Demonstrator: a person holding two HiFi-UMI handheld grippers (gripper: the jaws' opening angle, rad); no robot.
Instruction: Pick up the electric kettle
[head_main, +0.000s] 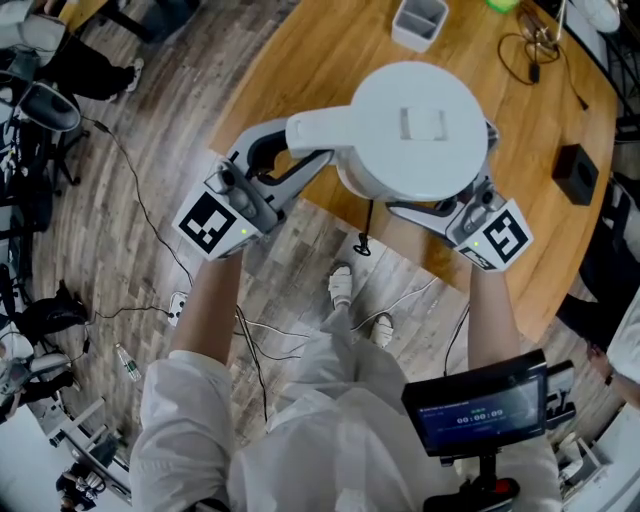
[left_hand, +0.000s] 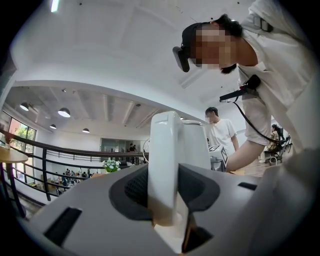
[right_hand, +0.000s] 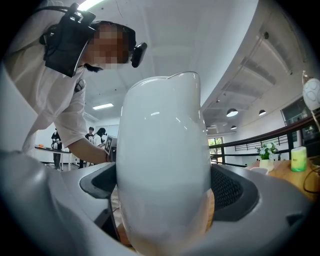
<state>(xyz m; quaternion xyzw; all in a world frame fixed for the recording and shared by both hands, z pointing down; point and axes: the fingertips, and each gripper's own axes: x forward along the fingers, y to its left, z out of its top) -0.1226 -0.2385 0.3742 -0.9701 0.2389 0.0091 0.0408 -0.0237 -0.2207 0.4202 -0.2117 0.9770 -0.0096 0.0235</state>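
1. Head view: The electric kettle (head_main: 415, 130), white and smooth-shelled, is held between both tools above the near edge of the wooden tabletop (head_main: 300, 60). This view does not show whether its base clears the wood. The left hand-held gripper (head_main: 285, 170) pinches the handle (head_main: 312, 128). The right hand-held gripper (head_main: 440, 205) clasps the body from the opposite side.
2. Left gripper view: The jaws stand partly closed, with the pads pressed on both flanks of the handle (left_hand: 167, 160). The handle looks like rigid moulded plastic. It is judged the main load-bearing hold.
3. Right gripper view: The jaws are spread wide around the rounded body (right_hand: 165, 165), and the pads bear on both sides. The glossy, curved shell is judged slippery, so this hold steadies rather than carries. Any water inside is not visible, so treat the weight as unknown and keep the kettle upright.
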